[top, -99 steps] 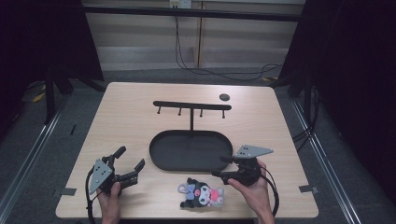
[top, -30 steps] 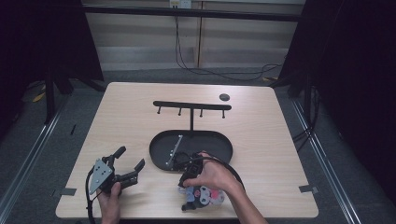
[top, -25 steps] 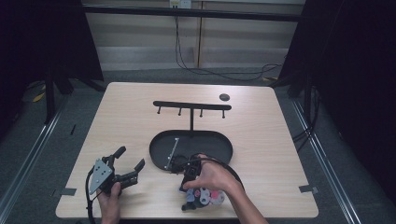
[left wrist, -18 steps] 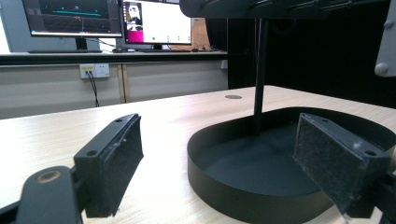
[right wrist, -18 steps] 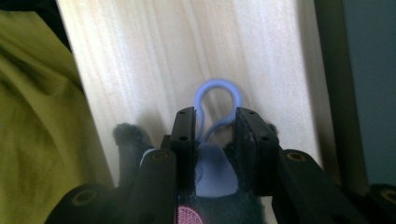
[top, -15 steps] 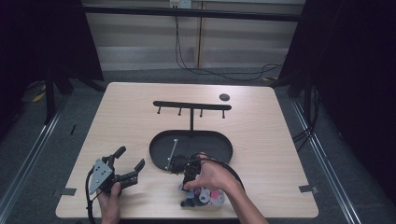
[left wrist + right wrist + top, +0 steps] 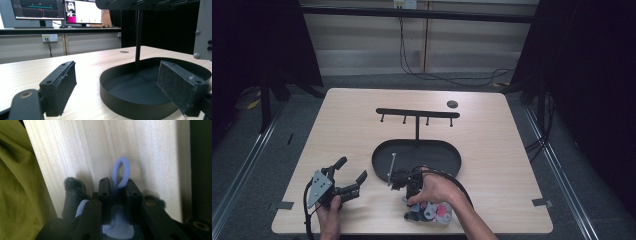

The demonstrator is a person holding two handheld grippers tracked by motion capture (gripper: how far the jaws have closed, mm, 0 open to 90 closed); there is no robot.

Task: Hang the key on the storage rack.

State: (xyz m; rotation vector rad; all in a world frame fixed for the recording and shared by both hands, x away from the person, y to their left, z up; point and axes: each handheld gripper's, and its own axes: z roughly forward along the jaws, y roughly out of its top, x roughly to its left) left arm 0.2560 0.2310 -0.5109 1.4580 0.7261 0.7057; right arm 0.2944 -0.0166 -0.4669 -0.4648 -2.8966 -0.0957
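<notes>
A small plush toy (image 7: 432, 212) with dark fur and pink and pale parts lies near the table's front edge, just in front of the black oval tray (image 7: 447, 150). My right gripper (image 7: 413, 192) points down at it under the person's hand. In the right gripper view the right gripper (image 7: 117, 187) is shut on the toy's blue hanging loop (image 7: 121, 170), with dark fur (image 7: 71, 190) beside the jaws. My left gripper (image 7: 348, 172) rests at the front left, open and holding nothing. In the left gripper view the left gripper (image 7: 120, 85) faces the tray's wall (image 7: 130, 105).
A black T-shaped stand (image 7: 418, 113) with several small hooks rises from the tray's back; its pole (image 7: 137, 37) is seen close up. A small dark disc (image 7: 452, 104) lies at the back right. Yellow-green cloth (image 7: 22, 195) hangs past the table edge.
The right gripper came in from the toy's right side, tipped down over it, and shut on the blue loop. Over the last second it barely shifts. The left gripper stays still.
</notes>
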